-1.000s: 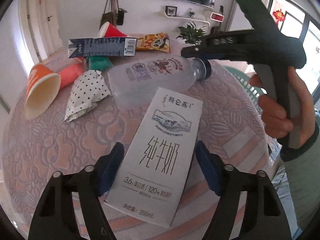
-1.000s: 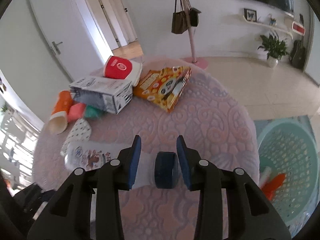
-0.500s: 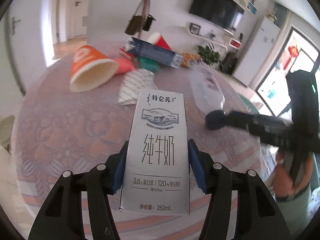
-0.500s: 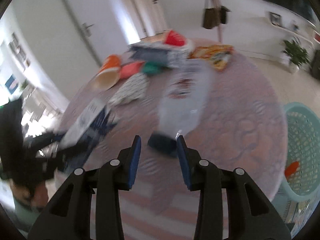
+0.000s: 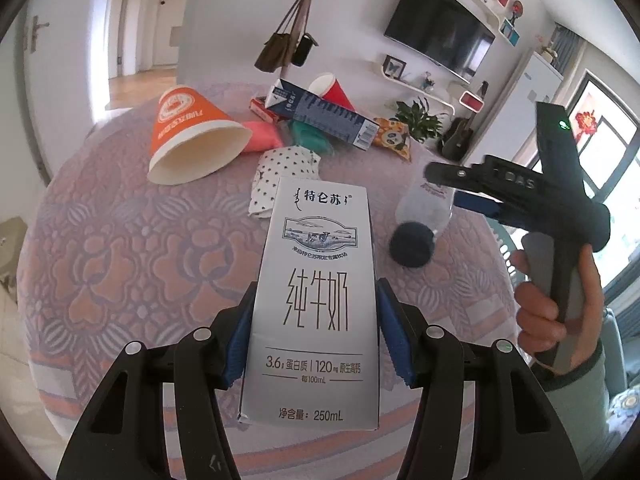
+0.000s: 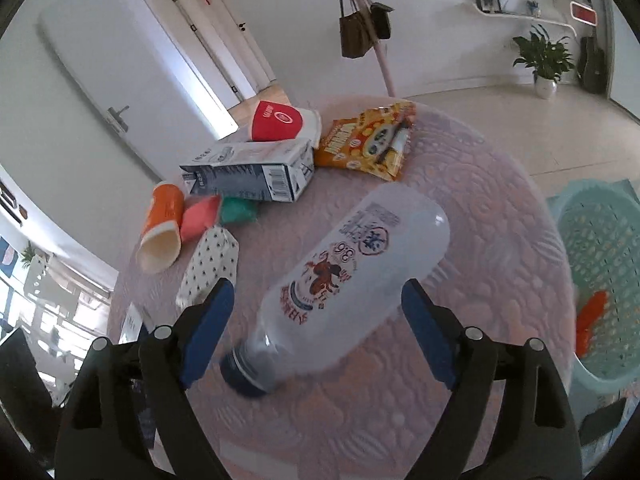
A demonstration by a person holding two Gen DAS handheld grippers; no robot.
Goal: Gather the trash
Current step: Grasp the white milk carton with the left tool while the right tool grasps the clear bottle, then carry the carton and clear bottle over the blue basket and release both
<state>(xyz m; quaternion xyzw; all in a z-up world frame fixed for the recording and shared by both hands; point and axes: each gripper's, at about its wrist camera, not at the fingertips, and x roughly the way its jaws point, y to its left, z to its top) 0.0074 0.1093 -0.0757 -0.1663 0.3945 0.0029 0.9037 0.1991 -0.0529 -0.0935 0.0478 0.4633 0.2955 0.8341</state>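
Mid-collection, two items in play. My left gripper [image 5: 316, 330] has its jaws clamped on the milk carton [image 5: 316, 300], blue pads pressed to both side walls at about mid-height, carton upright in the left wrist view and looking lifted clear of the desk [image 5: 120, 248], though I can't confirm the gap from this angle. My right gripper [image 6: 316, 332] has its jaws spread wide, straddling the plastic bottle [image 6: 352, 280] without touching it; the bottle lies on its side on the desk, dark blue cap [image 6: 240, 380] toward me at 7 o'clock, base away at 1 o'clock. Next move as I judge it: carry the carton over to the green laundry basket [image 6: 596, 236] on the floor at 3 o'clock in the right wrist view and drop it in, then close the right jaws on the bottle body. The bottle is round, frosted and looks empty, so it will likely roll or squash; best to grip across the labelled middle, not near the cap. The carton is a grey 250 mL pure-milk pack, edges crisp, bottom corner slightly creased, walls not visibly buckled. Still on the desk at 11 to 12 o'clock: orange paper cup [image 6: 160, 228], red paper cup [image 6: 280, 120], dark blue carton [image 6: 248, 176], snack bag [image 6: 368, 140], dotted paper pouch [image 6: 212, 264], pink and green wrappers.
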